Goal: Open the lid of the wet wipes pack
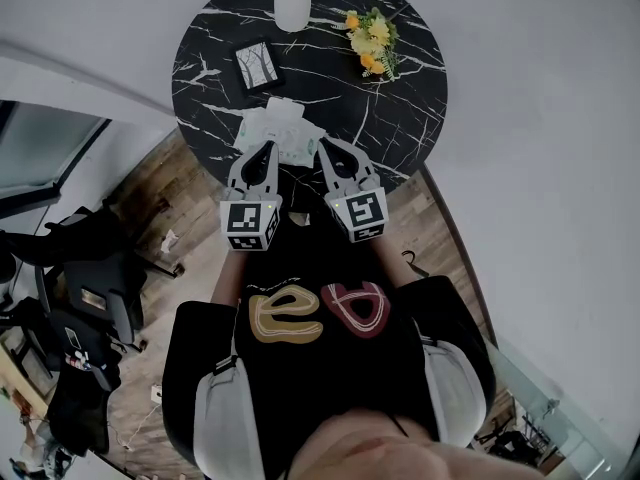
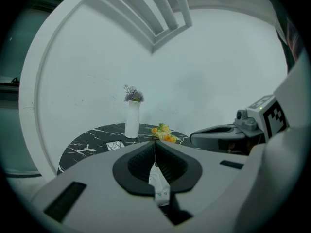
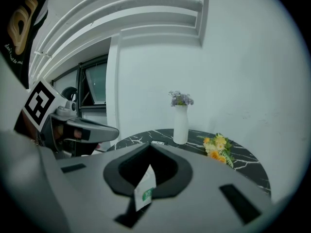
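One wet wipes pack (image 1: pixel 279 133) sits at the lower edge of the table (image 1: pixel 400 118), upper centre. Its long axis runs left-right, dipping rightward. Two claws, left claw (image 1: pixel 266 150) and right claw (image 1: pixel 327 148), each pinch one end. One vase (image 1: pixel 292 6), one bouquet (image 1: pixel 372 40).

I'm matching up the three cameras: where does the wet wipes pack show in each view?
Head view: the wet wipes pack lies upper centre, at the near edge of the black table.
Left gripper view: low centre, a sliver of it pinched between the jaws.
Right gripper view: low centre, a corner between the jaws.
Shared landmark: the white vase.
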